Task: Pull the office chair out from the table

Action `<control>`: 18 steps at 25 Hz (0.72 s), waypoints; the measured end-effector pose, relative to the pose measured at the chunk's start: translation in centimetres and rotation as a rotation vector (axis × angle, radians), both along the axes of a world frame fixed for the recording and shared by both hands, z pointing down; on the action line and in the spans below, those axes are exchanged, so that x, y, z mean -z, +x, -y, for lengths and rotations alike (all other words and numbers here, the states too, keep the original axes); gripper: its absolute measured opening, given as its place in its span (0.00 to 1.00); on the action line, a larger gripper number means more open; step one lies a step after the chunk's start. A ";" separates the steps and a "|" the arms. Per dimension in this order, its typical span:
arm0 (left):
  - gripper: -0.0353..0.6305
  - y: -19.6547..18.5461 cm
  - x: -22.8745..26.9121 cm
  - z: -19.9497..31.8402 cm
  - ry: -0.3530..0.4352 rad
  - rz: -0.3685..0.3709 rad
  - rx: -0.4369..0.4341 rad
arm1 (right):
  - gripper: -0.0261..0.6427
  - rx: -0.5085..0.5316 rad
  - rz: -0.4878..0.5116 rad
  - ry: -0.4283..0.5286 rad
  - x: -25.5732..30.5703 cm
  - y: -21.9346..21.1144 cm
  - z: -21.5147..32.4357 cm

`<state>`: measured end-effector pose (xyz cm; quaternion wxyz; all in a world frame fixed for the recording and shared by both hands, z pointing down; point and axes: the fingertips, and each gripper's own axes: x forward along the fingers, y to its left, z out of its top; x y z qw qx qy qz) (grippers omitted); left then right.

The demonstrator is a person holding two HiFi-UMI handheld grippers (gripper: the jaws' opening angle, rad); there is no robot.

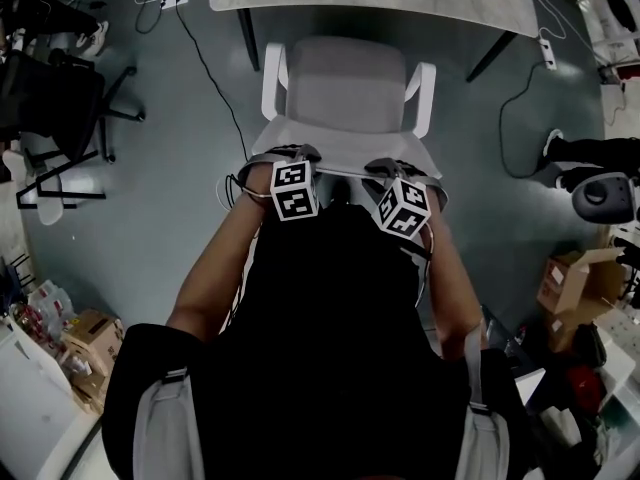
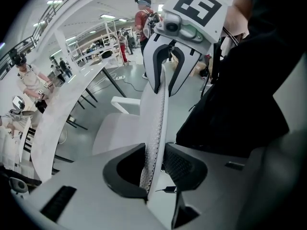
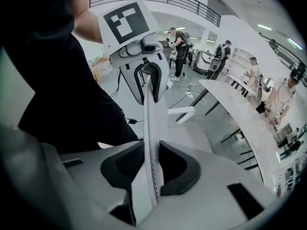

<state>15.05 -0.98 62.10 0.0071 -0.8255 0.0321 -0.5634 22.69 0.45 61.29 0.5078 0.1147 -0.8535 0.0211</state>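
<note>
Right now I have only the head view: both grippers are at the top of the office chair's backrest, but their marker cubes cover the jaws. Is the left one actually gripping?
Observer: Yes. In the left gripper view, the left gripper has the mesh top edge of the backrest between its jaws, and the pads are closed on it.
Operator: And the right one?
Observer: The same. The right gripper view shows the right gripper clamped on that same thin edge, which runs straight up between its pads.
</note>
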 end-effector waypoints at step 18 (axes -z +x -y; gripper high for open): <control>0.24 2.3 0.0 -7.2 -0.036 -0.058 0.026 | 0.19 -0.001 -0.033 -0.019 -0.3 2.4 -6.5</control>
